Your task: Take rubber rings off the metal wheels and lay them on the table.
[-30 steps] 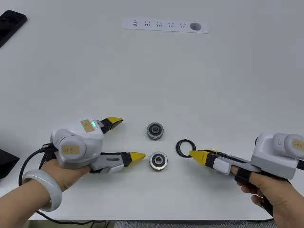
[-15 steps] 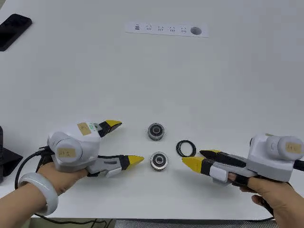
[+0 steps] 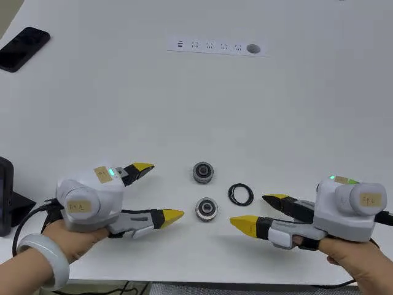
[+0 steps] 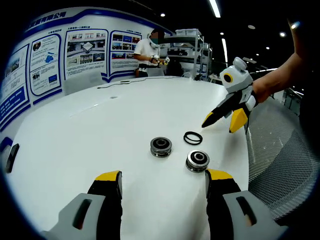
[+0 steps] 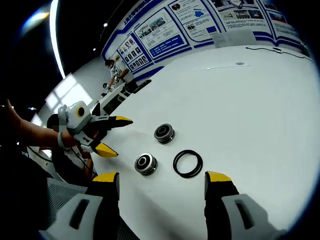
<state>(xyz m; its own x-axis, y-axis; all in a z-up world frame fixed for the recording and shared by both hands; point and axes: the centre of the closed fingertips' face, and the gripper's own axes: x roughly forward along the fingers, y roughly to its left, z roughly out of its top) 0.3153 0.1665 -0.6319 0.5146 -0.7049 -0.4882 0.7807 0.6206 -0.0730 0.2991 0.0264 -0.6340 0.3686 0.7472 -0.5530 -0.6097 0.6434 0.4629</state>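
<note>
Two metal wheels lie on the white table: a far wheel (image 3: 202,173) that looks dark around its rim and a near wheel (image 3: 206,209) with a bare shiny rim. A loose black rubber ring (image 3: 241,195) lies flat just right of them. My left gripper (image 3: 158,192) stands open to the left of the wheels, empty. My right gripper (image 3: 259,212) is open to the right, its jaws apart just short of the ring. The left gripper view shows both wheels (image 4: 161,146) (image 4: 198,160) and the ring (image 4: 193,137); the right gripper view shows the ring (image 5: 188,163) and the wheels (image 5: 146,164) (image 5: 164,133).
A white power strip (image 3: 217,47) lies at the far side of the table. A black phone (image 3: 24,48) rests at the far left, and a dark object (image 3: 7,196) sits at the left edge. The table's front edge runs just below both hands.
My right gripper has gone from shut to open and drawn back from the ring, which stays on the table. The left gripper has barely shifted. The head camera moved slightly.
</note>
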